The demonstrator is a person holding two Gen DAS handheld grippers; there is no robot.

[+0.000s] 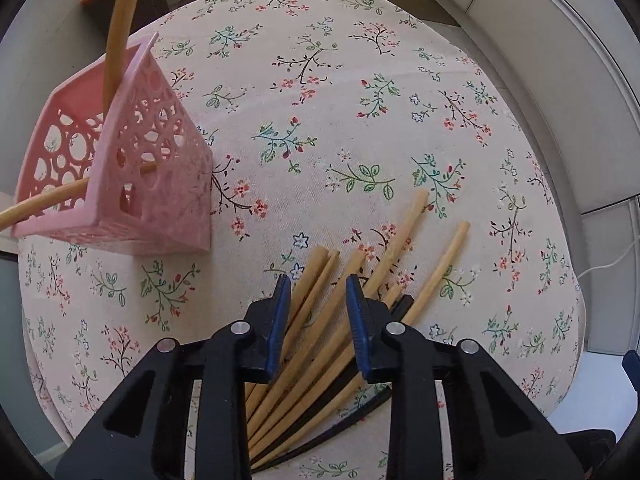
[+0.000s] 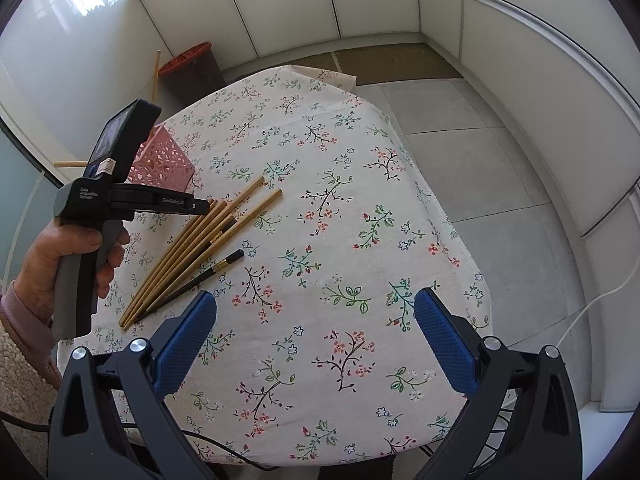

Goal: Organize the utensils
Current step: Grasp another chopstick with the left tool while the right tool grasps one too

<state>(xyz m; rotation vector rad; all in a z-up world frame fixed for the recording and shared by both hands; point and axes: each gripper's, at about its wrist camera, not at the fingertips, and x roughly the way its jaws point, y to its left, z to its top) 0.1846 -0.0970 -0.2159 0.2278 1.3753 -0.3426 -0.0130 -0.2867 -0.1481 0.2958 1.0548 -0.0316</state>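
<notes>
A: Which step is this?

B: Picking up the next chopstick, I'd say. The left claw (image 1: 316, 284) points steeply down over the chopsticks (image 1: 320, 320) fanned on the table (image 1: 360, 120). Its jaws are narrowed to a small gap straddling a stick or two. Whether the pads already press on the wood I cannot tell.

A: And the holder?

B: The pink basket (image 1: 132, 168) stands near, up and to the left of the pile. Two sticks (image 1: 116, 40) already lean out of it.

A: The other hand?

B: The right claw (image 2: 316, 320) hangs spread wide above bare cloth, holding nothing, apart from the pile.

A: So what next?

B: Probably pinch one stick firmly, not its neighbours, lift it clear, then tip it upright into the basket. The dark chopsticks (image 2: 200, 276) lie mixed among the pale ones, so singling one out needs care.
</notes>
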